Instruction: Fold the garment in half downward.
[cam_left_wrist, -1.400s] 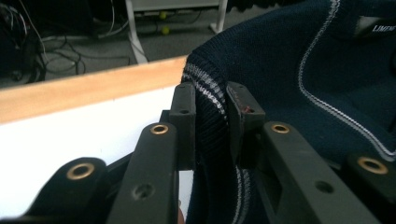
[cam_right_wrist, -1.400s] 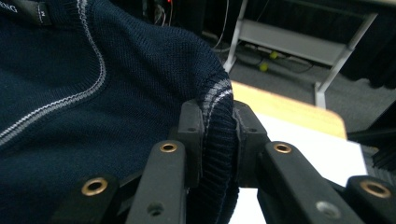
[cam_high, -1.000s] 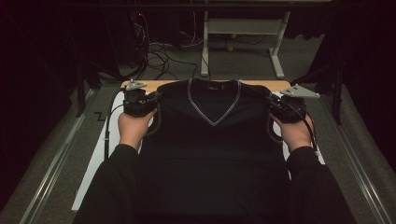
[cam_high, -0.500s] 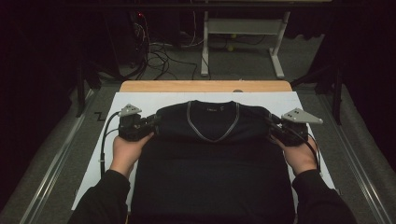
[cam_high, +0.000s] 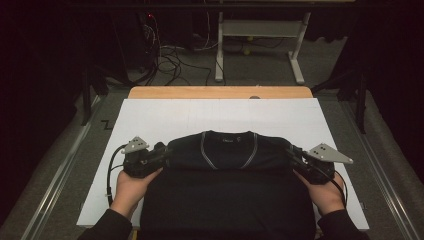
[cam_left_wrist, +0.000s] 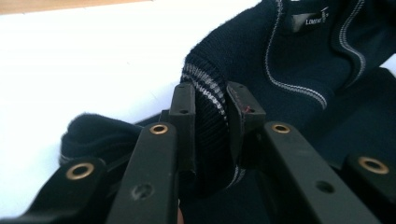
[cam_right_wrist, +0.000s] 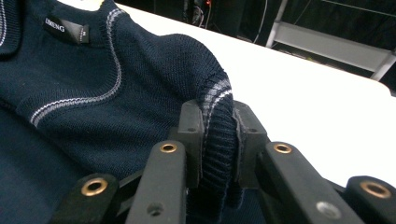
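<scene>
The left tool (cam_high: 159, 156) clamps the ribbed edge of the navy sweater (cam_high: 227, 190) at 9 o'clock. The right tool (cam_high: 296, 159) clamps the same edge at 3 o'clock. The sweater lies on the white bench (cam_high: 220, 117), folded over itself.

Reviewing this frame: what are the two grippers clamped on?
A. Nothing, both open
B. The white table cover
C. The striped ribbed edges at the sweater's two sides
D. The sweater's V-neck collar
C: the left gripper and right gripper each pinch a striped ribbed edge of the dark navy knitted sweater.
</scene>
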